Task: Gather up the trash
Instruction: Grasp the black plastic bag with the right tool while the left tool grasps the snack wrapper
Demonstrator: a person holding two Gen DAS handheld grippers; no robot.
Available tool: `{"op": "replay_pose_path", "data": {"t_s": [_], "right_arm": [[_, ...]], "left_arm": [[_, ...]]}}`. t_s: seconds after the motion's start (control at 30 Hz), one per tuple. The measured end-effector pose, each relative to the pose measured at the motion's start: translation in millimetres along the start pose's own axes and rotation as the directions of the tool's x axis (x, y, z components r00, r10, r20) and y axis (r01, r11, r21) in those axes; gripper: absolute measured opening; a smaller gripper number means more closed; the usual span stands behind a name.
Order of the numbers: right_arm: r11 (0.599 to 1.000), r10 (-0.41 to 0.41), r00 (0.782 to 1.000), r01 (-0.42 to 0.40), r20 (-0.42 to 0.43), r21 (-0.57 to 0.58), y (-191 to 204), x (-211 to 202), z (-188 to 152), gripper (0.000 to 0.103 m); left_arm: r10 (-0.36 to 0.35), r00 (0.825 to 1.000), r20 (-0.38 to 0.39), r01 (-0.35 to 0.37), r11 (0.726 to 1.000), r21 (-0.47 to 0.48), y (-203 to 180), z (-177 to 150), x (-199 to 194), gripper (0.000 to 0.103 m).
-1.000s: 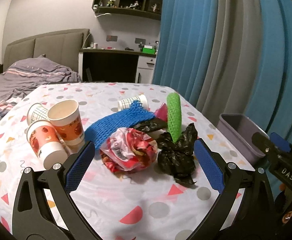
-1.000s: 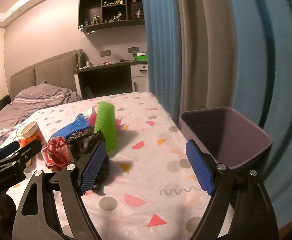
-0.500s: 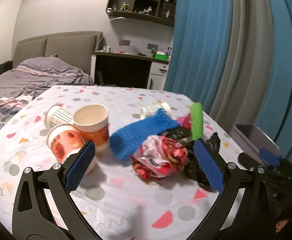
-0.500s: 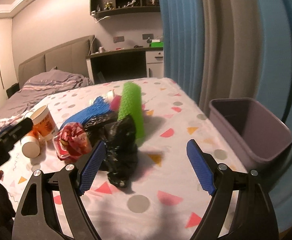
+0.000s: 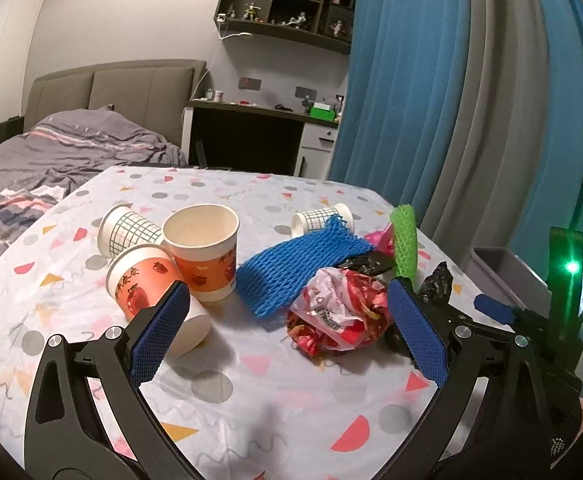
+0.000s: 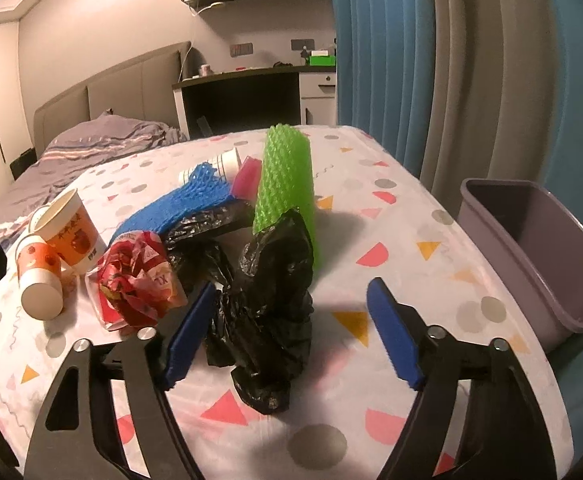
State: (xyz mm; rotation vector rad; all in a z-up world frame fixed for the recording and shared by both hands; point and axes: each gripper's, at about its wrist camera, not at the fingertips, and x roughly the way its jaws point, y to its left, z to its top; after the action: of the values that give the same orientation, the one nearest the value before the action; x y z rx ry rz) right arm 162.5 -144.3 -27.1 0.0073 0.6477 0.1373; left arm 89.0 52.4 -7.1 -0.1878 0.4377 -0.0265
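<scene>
On the left side of the table (image 5: pixel 91 200) lie three paper cups; one cup with a grid pattern (image 5: pixel 129 232) lies on its side at the back; a cup with red apples on it (image 5: pixel 147 284) lies on its side in front, touching the tall orange cup (image 5: pixel 203 256) that stands up beside it. The left gripper (image 5: pixel 287 332) is wide open and holds nothing; its left finger (image 5: pixel 159 336) is in front of the apple cup. Next comes a blue net sleeve (image 5: pixel 295 268), lying flat in the middle; behind it a second grid cup (image 5: pixel 321 218) lies on its side. In front of the blue net sits a crumpled red and white wrapper (image 5: pixel 339 312); a little pink thing (image 6: pixel 247 174) peeks out behind the pile, too hidden to name. A green net sleeve (image 6: pixel 287 184) leans up out of the pile; a black plastic bag (image 6: pixel 267 300) is crumpled in front of it, touching it. The right gripper (image 6: pixel 291 332) is wide open too and holds nothing; the black bag sits between its two blue fingers, close to the left finger (image 6: pixel 189 332). On the far right, past the table edge, stands a purple bin (image 6: pixel 531 248); blue and grey curtains (image 6: pixel 451 60) hang behind it.
</scene>
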Motion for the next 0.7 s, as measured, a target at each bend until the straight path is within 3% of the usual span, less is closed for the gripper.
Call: {"op": "replay_pose_path", "data": {"t_s": [0.07, 0.17, 0.3, 0.4, 0.57, 0.67, 0.7], "right_arm": [[1.000, 0.005, 1.000, -0.005, -0.017, 0.000, 0, 4, 0, 0.068], [1.000, 0.023, 0.999, -0.022, -0.048, 0.009, -1, 10, 0, 0.052], [0.999, 0.045, 0.996, -0.044, -0.074, 0.003, -3, 13, -2, 0.022], [0.998, 0.064, 0.996, -0.063, -0.063, 0.005, -6, 8, -3, 0.011], [0.997, 0.070, 0.997, -0.069, -0.025, 0.035, -21, -9, -6, 0.007], [0.997, 0.061, 0.998, -0.061, 0.017, 0.047, -32, -27, -6, 0.007], [0.997, 0.057, 0.998, -0.058, 0.028, 0.048, -34, -31, -6, 0.007]], "left_arm": [[-0.005, 1.000, -0.006, 0.005, 1.000, 0.002, -1, -1, 2, 0.097], [-0.022, 1.000, -0.016, 0.022, 1.000, 0.008, -5, -2, 3, 0.097], [-0.040, 0.999, -0.031, 0.041, 0.999, 0.029, -15, -5, 7, 0.097], [-0.050, 0.998, -0.043, 0.052, 0.998, 0.038, -21, -6, 11, 0.097], [-0.066, 0.996, -0.061, 0.070, 0.996, 0.062, -34, -8, 19, 0.097], [-0.082, 0.992, -0.095, 0.090, 0.992, 0.084, -46, -7, 32, 0.092], [-0.089, 0.990, -0.108, 0.099, 0.991, 0.092, -49, -7, 36, 0.085]]}}
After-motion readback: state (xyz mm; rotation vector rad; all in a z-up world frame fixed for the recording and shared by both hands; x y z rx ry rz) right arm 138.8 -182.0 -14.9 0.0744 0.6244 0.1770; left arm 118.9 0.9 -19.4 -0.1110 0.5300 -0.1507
